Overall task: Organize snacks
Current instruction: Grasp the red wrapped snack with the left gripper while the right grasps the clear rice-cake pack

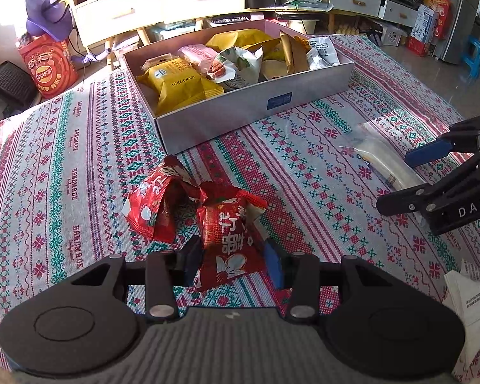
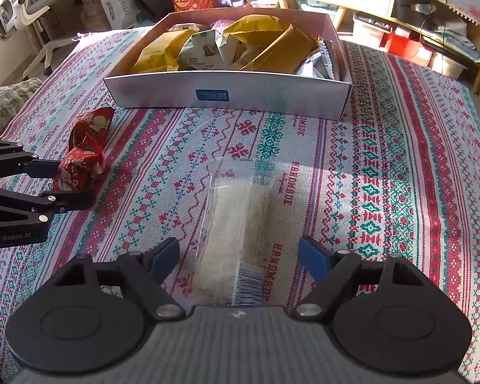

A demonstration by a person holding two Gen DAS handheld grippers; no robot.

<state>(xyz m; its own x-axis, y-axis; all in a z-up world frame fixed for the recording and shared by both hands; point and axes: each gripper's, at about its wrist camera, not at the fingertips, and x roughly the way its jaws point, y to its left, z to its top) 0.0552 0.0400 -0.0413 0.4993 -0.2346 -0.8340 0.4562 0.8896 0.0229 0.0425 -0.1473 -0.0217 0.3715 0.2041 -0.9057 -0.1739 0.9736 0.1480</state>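
A red snack packet point(image 1: 230, 233) sits upright on the patterned tablecloth point(image 1: 64, 160), and my left gripper point(image 1: 233, 260) is shut on it, a blue pad against each side. A second red packet point(image 1: 156, 201) lies just behind it to the left, touching it. In the right wrist view, a clear-wrapped white snack point(image 2: 240, 224) lies flat between the spread fingers of my right gripper point(image 2: 240, 257), which is open, with cloth showing on both sides. The held red packet point(image 2: 76, 172) and left gripper point(image 2: 64, 182) show at that view's left edge. Farther back, a grey cardboard box point(image 1: 240, 112) holds several yellow, white and gold snack packs.
A white printed packet point(image 1: 470, 294) lies at the table's right edge. Beyond the table stand a red Lay's bag point(image 1: 51, 67), a purple hat point(image 1: 48, 12), wooden drawers point(image 1: 118, 16), a blue stool point(image 1: 473, 54) and a white chair point(image 2: 22, 3).
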